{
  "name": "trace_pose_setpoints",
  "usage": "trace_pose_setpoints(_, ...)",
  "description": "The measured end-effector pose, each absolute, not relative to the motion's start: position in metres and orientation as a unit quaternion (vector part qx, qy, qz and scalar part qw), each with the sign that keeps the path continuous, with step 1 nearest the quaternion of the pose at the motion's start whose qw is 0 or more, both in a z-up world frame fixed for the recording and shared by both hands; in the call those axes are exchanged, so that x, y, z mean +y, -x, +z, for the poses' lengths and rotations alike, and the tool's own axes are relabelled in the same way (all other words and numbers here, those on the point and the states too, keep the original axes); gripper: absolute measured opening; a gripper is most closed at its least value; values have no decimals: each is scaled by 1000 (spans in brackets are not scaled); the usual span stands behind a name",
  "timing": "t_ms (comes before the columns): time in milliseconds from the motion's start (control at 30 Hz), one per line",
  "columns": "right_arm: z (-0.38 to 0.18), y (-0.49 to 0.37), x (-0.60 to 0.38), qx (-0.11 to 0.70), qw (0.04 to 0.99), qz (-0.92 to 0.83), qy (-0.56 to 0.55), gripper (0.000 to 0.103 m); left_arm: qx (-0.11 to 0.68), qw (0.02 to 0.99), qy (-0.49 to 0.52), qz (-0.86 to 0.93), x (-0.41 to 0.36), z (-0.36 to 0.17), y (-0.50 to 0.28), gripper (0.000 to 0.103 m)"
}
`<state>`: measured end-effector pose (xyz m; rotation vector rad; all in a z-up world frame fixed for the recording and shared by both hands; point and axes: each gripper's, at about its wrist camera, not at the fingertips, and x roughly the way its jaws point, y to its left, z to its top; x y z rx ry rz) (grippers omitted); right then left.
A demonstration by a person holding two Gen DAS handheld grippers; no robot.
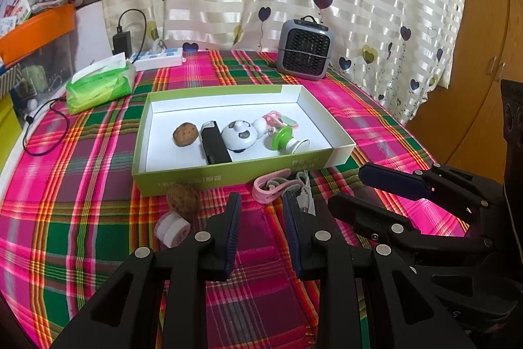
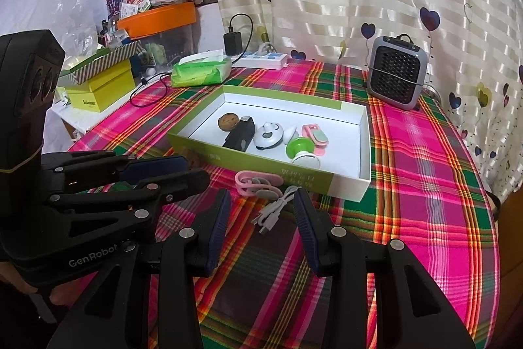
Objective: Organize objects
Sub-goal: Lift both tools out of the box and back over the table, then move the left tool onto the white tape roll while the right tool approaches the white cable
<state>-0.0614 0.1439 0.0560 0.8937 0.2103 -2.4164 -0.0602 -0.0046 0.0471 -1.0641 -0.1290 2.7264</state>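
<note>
A green box with a white inside [image 1: 228, 182] [image 2: 366, 152] sits mid-table on the plaid cloth. In it lie a brown walnut [image 1: 185, 134], a black device [image 1: 214, 146], a white round toy [image 1: 238, 136], a pink clip [image 1: 278, 120] and a green-and-white piece [image 1: 287, 138]. In front of the box lie another walnut [image 1: 183, 198], a small white round tub [image 1: 171, 229], a pink clip [image 1: 271, 185] [image 2: 258, 183] and a white cable [image 1: 305, 195] [image 2: 271, 213]. My left gripper [image 1: 261, 198] [image 2: 194, 169] is open and holds nothing. My right gripper [image 2: 261, 195] [image 1: 348, 187] is open above the cable.
A green tissue pack [image 1: 98, 87], a white power strip [image 1: 160, 58] with a black charger [image 1: 121, 41], and a grey mini heater [image 1: 305, 49] stand behind the box. A curtain hangs at the back. Storage boxes [image 2: 98, 90] are at the left, a wooden cabinet [image 1: 483, 71] at the right.
</note>
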Motion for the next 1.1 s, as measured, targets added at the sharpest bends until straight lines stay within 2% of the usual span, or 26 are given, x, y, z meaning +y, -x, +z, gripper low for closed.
trace_pose_setpoints(1100, 37, 69, 142, 69, 280, -888, -358, 42, -51, 96, 370, 923, -15, 34, 61, 25)
